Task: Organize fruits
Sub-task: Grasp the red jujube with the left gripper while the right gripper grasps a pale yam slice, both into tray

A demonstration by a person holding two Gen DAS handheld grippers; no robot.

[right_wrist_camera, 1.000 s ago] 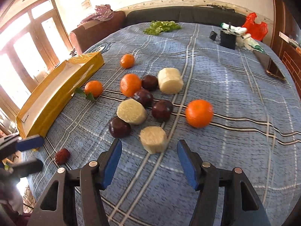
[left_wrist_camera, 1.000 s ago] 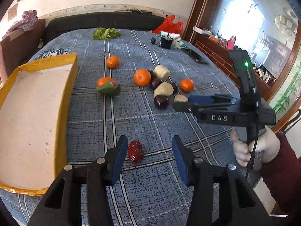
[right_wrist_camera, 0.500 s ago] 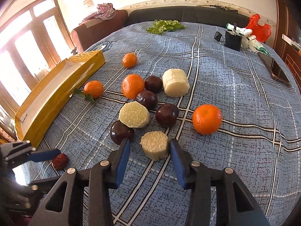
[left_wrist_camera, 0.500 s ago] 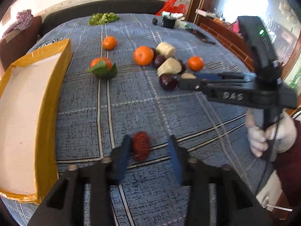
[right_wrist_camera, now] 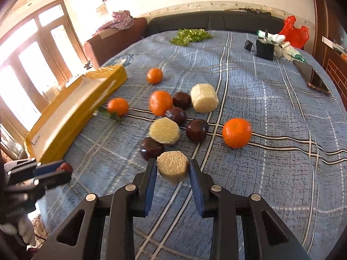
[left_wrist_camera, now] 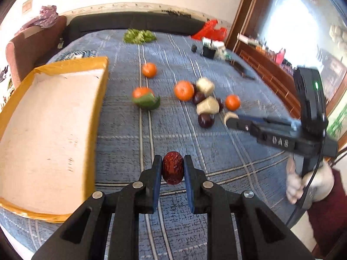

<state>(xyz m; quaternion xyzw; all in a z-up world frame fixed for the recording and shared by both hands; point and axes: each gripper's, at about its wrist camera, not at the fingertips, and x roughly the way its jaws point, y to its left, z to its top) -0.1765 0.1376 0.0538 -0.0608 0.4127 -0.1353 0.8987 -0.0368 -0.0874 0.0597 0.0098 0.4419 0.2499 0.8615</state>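
Note:
My left gripper [left_wrist_camera: 172,169] is shut on a red date [left_wrist_camera: 172,170] just above the blue plaid cloth. My right gripper [right_wrist_camera: 172,169] is shut on a pale cut chunk [right_wrist_camera: 172,166] at the near edge of the fruit pile. The pile holds oranges [right_wrist_camera: 236,132], dark purple fruits [right_wrist_camera: 197,130] and other pale chunks [right_wrist_camera: 164,130]. One orange with green leaves [left_wrist_camera: 144,97] lies nearer the yellow box [left_wrist_camera: 100,99]. The right gripper also shows in the left wrist view [left_wrist_camera: 233,120], and the left gripper in the right wrist view [right_wrist_camera: 56,173].
The open yellow box stands left of the fruit, its inside bare. Green leafy stuff [left_wrist_camera: 138,36], a red bag [left_wrist_camera: 209,31], a black holder [right_wrist_camera: 264,48] and a dark flat object [right_wrist_camera: 312,77] lie at the far side. A brown chair [right_wrist_camera: 112,41] stands beyond the bed.
Both grippers moved forward and closed: the left on the red date, the right on the pale chunk. Both views shifted a little.

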